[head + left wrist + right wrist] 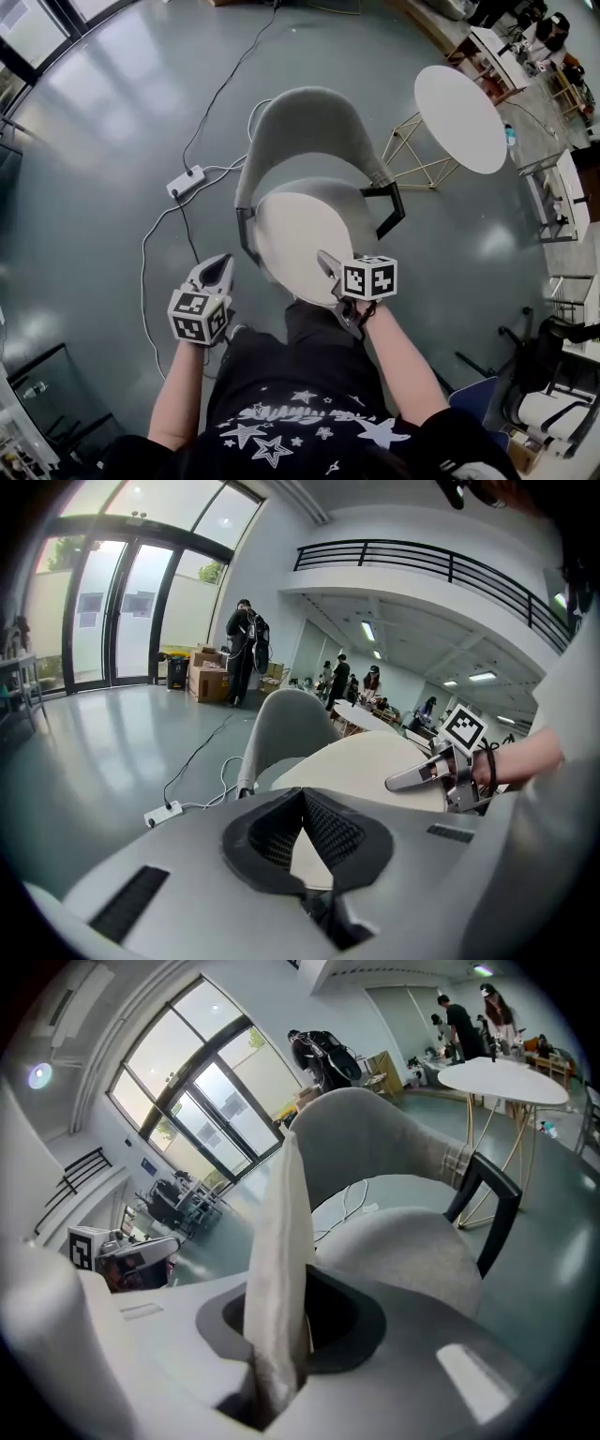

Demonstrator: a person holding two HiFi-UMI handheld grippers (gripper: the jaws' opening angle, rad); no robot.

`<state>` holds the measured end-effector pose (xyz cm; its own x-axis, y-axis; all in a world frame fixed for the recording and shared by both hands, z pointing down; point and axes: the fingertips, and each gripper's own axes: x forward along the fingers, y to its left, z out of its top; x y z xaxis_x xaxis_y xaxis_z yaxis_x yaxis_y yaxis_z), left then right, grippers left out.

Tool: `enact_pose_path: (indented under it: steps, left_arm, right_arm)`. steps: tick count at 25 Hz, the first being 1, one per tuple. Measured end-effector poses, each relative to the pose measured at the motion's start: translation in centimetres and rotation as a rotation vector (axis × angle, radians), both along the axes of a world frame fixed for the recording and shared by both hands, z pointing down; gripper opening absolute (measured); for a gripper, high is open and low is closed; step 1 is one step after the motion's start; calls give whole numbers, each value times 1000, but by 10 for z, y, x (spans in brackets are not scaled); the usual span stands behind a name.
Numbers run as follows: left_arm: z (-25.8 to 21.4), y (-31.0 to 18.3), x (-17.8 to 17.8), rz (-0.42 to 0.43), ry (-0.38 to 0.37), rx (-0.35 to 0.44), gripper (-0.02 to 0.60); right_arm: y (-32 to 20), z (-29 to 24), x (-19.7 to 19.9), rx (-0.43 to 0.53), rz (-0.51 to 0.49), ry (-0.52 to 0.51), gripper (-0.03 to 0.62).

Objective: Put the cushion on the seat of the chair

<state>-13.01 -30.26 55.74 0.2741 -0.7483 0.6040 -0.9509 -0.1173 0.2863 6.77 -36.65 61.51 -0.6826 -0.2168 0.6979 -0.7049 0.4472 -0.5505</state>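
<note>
**Desk:** What is nearest the lens?

**Photographer:** A person's dark, star-printed shirt (300, 412), seen from above, with both forearms stretched out towards a grey chair (309, 122).

**Desk:** And the cushion?

**Photographer:** The round cream cushion (300, 234) is over the seat (412, 1251), in front of the curved backrest. Its near edge is pinched in the jaws of the right gripper (325, 261). The right gripper view shows it standing up on edge from those jaws, with bare seat beside it.

**Desk:** The other one?

**Photographer:** The left gripper (221, 262) is just beside the cushion's left rim, its jaws closed tip to tip on nothing.

**Desk:** Surroundings?

**Photographer:** A round white table (459, 117) to the right of the chair, and a power strip (186, 181) with trailing cables on the grey floor (103, 141)
</note>
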Motion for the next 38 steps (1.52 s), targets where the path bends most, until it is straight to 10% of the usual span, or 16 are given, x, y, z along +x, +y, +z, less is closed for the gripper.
enact_pose_path:
  steps: [8,38]
  left_arm:
    - [32,-29,25,-8,-9,-54,9]
    - [178,-71,100,64,80,-238,9]
  right_arm:
    - [-40,52,6,-116,-93,13,63]
    - [-142,241,80,-42,-330,311,120]
